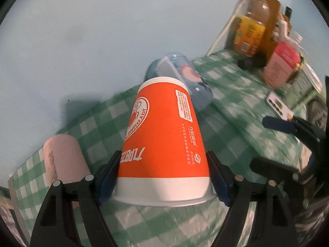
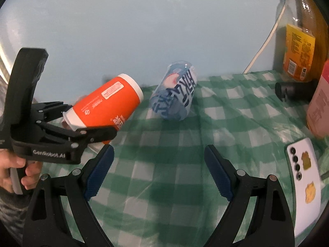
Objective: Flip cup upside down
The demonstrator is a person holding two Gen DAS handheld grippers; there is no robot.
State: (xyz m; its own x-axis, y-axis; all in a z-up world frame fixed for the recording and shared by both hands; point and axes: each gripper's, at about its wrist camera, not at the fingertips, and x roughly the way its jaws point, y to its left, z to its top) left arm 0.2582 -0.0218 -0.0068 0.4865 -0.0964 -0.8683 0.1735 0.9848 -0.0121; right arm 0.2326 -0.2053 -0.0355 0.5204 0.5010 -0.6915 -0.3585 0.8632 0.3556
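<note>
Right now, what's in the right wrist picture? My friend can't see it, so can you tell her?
The left gripper holds an orange cup tilted above a green checked cloth. A blue cup lies on its side behind it, and the right gripper waits open and empty in front. A phone and a bottle sit at the right.

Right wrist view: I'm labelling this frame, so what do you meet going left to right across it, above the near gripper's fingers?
Left gripper shut on the orange cup → blue printed cup lying on the checked cloth → black cylinder → white phone.
</note>
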